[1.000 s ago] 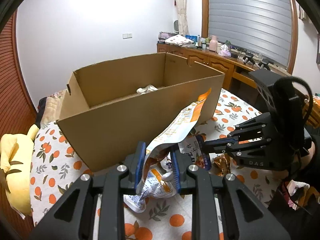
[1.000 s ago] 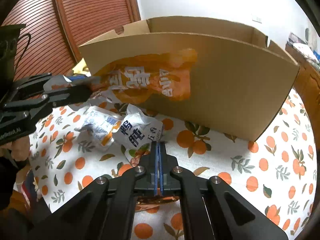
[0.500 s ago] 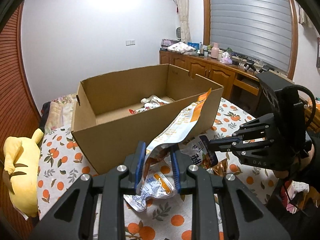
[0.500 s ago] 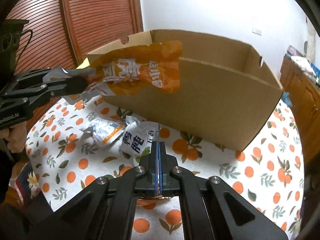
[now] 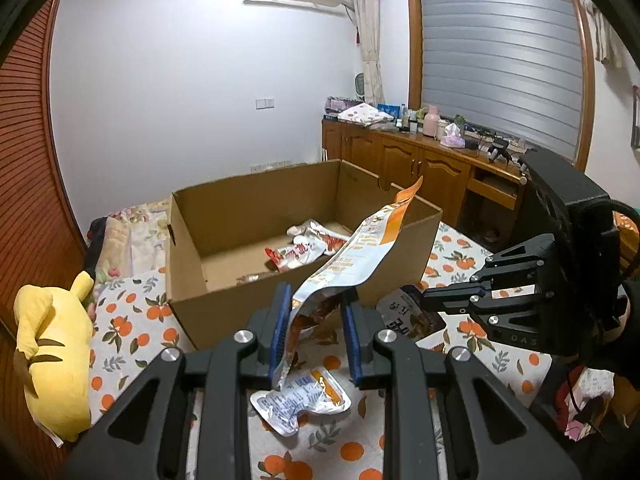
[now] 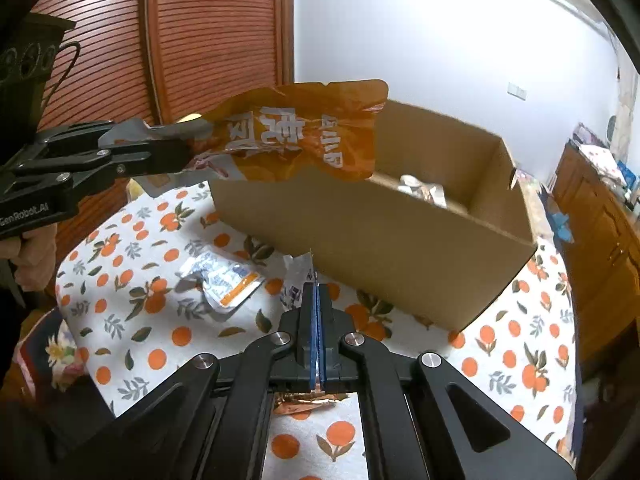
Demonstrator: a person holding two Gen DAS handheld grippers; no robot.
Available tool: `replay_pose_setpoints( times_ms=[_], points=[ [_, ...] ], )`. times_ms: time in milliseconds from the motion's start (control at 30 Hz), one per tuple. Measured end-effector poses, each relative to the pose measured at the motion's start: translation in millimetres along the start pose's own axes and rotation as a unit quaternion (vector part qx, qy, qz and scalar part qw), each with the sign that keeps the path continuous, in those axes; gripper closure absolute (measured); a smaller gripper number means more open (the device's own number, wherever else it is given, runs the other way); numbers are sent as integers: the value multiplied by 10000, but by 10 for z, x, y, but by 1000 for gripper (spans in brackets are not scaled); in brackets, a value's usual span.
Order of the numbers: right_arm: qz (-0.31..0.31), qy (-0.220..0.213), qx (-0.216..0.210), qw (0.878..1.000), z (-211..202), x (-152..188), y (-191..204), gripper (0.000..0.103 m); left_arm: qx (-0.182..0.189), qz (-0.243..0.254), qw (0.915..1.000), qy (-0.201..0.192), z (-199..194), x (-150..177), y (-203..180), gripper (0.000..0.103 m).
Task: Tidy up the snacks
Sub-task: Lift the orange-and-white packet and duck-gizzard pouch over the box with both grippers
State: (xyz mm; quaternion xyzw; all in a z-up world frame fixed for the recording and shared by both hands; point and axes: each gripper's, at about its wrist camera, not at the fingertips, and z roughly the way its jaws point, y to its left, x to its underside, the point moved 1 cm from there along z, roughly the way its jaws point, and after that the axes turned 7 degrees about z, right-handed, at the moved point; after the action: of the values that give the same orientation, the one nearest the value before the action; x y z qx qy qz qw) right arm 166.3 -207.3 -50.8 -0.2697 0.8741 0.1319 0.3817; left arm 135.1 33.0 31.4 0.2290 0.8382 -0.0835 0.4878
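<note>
A yellow soft toy (image 5: pixel 52 344) lies on the cloth with oranges (image 5: pixel 132 320). A pink bottle (image 5: pixel 431 121) stands on the wooden cupboard (image 5: pixel 404 164).

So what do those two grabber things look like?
Both are black metal claws with silver bolts and blue pads inside the fingers. The left gripper has white writing on its side, and the right gripper has grey letters and a black cable looping behind it.

Right gripper (image 6: pixel 317 336) jaws pressed together on a thin snack packet (image 6: pixel 298 276). Left gripper (image 6: pixel 188 148) at left holds orange snack bag (image 6: pixel 304 136) in the air, beside the near-left corner of cardboard box (image 6: pixel 384 248). Silver packet (image 6: pixel 224 280) lies on orange-print cloth (image 6: pixel 132 312).
</note>
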Motion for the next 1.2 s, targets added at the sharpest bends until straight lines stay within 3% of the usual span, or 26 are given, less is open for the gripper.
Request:
replay_pose_setpoints(
  times_ms=[700, 1200],
  points=[
    [-402, -906, 393, 9943, -754, -761, -36, 103, -363, -13, 9992, -164, 123, -477, 320, 81],
    [-551, -828, 851, 9914, -446, -1054, -172, 103, -471, -284, 9982, 235, 641, -377, 500, 81]
  ],
)
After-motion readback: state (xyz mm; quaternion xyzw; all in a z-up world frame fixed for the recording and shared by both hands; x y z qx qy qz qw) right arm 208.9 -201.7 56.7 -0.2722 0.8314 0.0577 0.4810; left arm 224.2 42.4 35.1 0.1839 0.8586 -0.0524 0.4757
